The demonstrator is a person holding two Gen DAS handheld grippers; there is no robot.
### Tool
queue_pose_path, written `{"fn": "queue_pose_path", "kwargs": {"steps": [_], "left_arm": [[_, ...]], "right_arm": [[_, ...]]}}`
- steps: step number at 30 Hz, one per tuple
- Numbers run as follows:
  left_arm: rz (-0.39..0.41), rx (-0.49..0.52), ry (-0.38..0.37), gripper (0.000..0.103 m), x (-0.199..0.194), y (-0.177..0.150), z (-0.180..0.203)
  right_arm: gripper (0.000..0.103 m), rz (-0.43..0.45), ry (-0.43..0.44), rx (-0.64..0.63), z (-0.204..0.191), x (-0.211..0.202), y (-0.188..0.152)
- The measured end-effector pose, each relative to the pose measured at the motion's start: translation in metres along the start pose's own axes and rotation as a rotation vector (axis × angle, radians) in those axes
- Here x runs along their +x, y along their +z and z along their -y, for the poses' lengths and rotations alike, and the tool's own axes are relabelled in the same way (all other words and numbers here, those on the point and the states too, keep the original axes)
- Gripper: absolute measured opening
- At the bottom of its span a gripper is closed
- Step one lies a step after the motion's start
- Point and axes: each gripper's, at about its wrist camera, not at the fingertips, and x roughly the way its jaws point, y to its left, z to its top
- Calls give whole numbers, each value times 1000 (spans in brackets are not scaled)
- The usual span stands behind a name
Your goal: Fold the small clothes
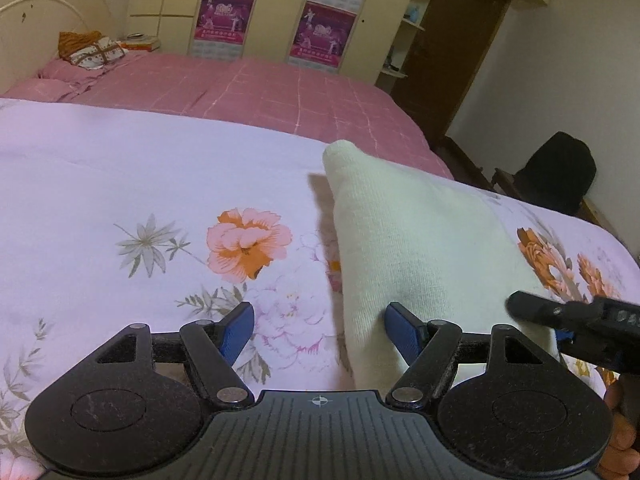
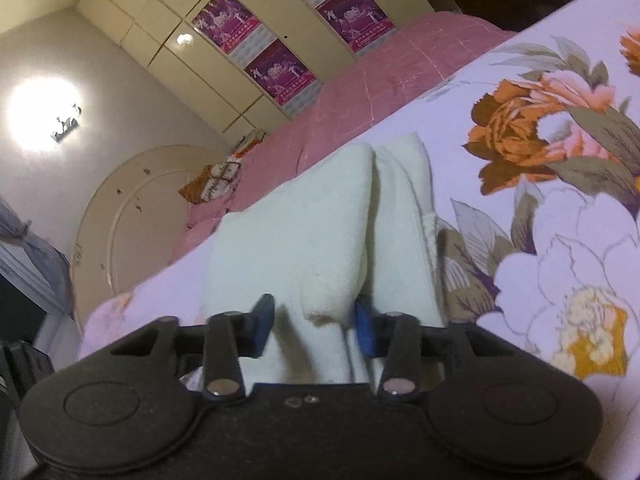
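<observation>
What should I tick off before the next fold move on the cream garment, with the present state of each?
1. Cream garment lies on the floral sheet: ok.
2. Right gripper has cloth between its jaws: ok, a fold edge sits there.
3. Right jaws pressing on that cloth: cannot tell; a gap shows beside the left pad.
4. Left gripper free to grasp: ok, jaws wide open, nothing held.
5. Left gripper lined up on the garment: not ok; only its right pad meets the cloth edge, the rest is over bare sheet.
6. Grippers apart from each other: ok, the right one sits off to the side in the left wrist view.
</observation>
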Motion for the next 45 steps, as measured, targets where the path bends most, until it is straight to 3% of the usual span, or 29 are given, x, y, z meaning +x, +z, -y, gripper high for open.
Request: {"fn": "queue_pose_path", "kwargs": {"steps": [3,6,10,14,17,23,27,29,35,38,42,45], "left_arm": [[39,5,9,72,-6,2,2],[61,-2,-18,72,-9,3,3],[46,60,-38,72,-8,5,23],[-5,119,-39,73,2,-1,37],[-3,116,-42,73,-2,0,35],[-8,116,-49,73,-8,1,32],[60,93,-36,72,-15,10,32],[74,68,-24,72,-11,19,29],[85,54,13,72,19,49,34],[54,42,41,73,42,58,35],[22,42,80,73,60,60,35],[24,19,78,73,65,55,32]], "right_arm": [[19,-7,-55,-87,-12,2,1],[17,23,-102,-230,-34,-10,-1],[16,74,-114,-316,-48,-33,2],[16,49,-189,-267,-27,-34,5],[17,-2,-155,-173,-3,-29,1],[18,-15,-119,-157,1,-32,3],[34,68,-118,-121,1,-48,8],[33,87,-138,-116,3,-45,19],[29,146,-186,-179,-1,-30,43],[29,100,-190,-212,-4,-7,61],[28,-3,-294,-324,-2,27,68],[35,-9,-309,-361,7,33,64]]}}
